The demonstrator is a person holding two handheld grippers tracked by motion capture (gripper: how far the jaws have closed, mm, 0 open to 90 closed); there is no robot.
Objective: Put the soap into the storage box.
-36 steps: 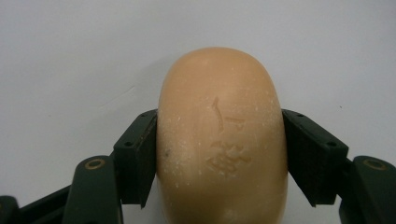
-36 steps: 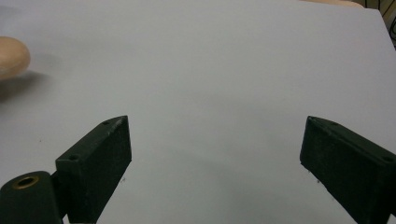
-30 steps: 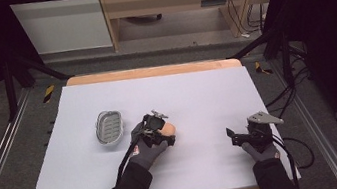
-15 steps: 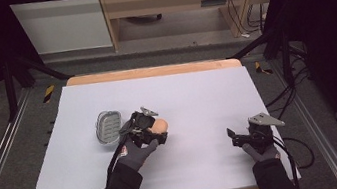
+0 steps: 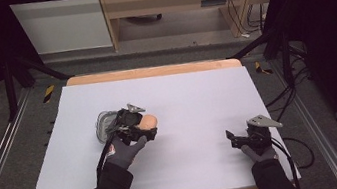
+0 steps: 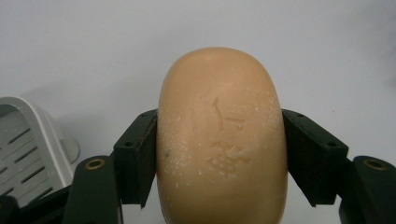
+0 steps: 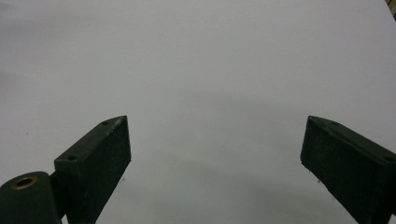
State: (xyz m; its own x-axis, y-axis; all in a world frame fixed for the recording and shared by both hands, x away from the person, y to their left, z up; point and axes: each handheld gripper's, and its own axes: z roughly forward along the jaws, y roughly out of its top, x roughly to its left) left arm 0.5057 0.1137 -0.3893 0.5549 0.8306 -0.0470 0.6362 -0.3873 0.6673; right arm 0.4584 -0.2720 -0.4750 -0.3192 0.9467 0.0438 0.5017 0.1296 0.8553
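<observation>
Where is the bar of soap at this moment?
In the high view, the bar of soap sits left of centre, clamped in the left gripper, just right of the grey soap dish.

The desk (image 5: pixel 187 66) has a wooden top showing at its far and near edges, covered by a white sheet (image 5: pixel 188 101). A grey slotted soap dish (image 5: pixel 105 125) lies on the sheet, left of the middle.

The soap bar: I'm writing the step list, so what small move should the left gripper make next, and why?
Probably carry the soap bar a little further sideways until it is over the grey slotted dish, then lower it. The left gripper is shut on the bar, and the dish lies just beside it.
</observation>
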